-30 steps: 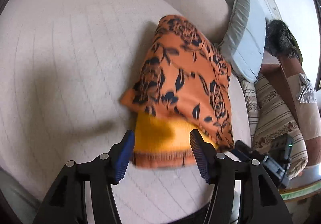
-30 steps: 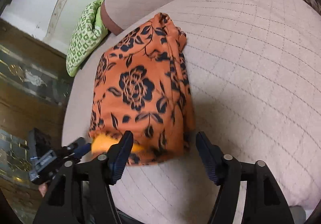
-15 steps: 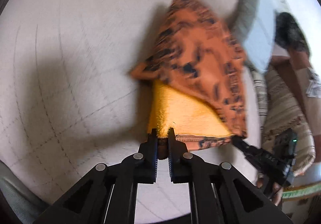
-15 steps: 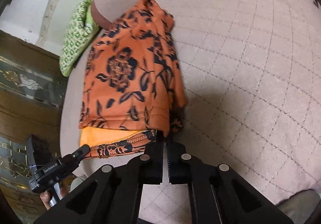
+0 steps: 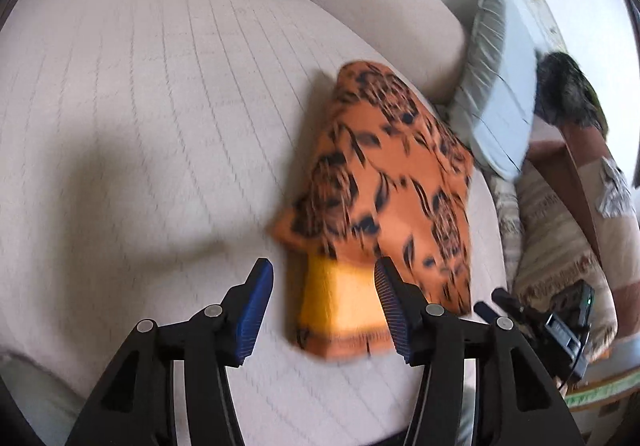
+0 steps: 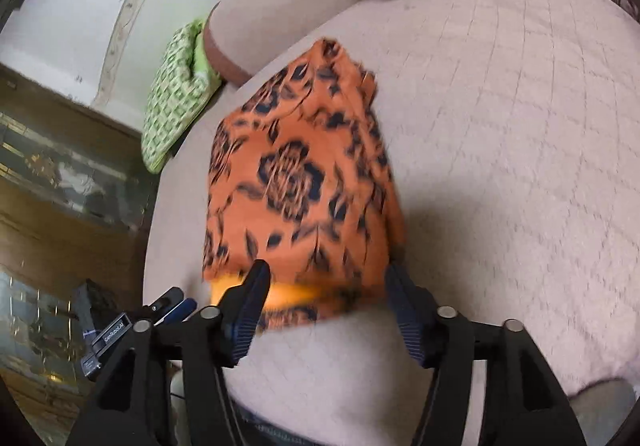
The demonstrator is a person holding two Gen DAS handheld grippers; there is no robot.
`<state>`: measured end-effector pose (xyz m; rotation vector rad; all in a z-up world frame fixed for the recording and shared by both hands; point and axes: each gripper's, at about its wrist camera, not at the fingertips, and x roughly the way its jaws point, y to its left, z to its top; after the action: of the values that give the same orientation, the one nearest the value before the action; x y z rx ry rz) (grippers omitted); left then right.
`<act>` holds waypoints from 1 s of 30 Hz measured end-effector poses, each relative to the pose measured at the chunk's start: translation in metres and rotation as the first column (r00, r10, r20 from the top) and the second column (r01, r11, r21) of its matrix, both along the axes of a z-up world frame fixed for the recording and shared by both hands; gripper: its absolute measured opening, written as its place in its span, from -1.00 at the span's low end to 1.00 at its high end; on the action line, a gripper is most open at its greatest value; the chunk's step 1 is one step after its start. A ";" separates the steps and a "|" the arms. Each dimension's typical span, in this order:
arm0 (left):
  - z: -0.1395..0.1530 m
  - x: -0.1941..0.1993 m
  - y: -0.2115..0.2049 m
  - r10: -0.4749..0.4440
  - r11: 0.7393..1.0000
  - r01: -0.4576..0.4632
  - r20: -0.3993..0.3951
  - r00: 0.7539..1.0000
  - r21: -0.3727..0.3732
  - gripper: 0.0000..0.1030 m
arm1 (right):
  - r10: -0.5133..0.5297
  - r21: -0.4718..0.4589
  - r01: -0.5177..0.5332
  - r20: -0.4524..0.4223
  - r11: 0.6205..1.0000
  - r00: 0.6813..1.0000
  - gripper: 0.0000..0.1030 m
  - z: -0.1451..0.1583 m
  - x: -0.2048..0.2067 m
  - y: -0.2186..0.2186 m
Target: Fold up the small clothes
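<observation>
The folded orange floral garment lies on the quilted bed cover, long axis running away from both claws. Left claw and right claw both gape apart, holding nothing, straddling its near hem; the left sits at the yellow-lined corner.

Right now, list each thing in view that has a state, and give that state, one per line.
orange floral garment: folded, lying flat on the bed, yellow inner side showing at its near edge, held by neither gripper.
left gripper: open, empty, fingers on either side of the garment's near edge.
right gripper: open, empty, at the garment's near edge.
green patterned pillow: lying against the headboard.
grey pillow: propped against the headboard.
</observation>
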<state>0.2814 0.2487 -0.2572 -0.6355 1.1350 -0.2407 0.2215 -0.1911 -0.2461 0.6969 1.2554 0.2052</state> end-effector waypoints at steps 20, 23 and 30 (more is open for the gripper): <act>0.012 0.027 -0.010 -0.099 0.995 0.100 0.083 0.992 -0.015 0.08 | 0.045 -0.032 -0.043 0.063 0.999 0.997 0.47 0.003 0.045 -0.020; 0.018 0.071 -0.014 -0.097 0.995 0.100 0.076 0.992 -0.030 0.09 | 0.058 -0.004 -0.058 0.049 0.998 0.997 0.47 -0.008 0.096 -0.021; -0.012 0.170 -0.040 -0.076 0.995 0.075 -0.012 0.997 -0.073 0.09 | 0.102 0.051 -0.099 -0.053 0.994 0.993 0.41 -0.055 0.185 -0.005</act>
<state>0.4512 0.2084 -0.2697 -0.6599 1.1704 -0.3435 0.4066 -0.1959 -0.3009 0.6857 1.3432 0.3019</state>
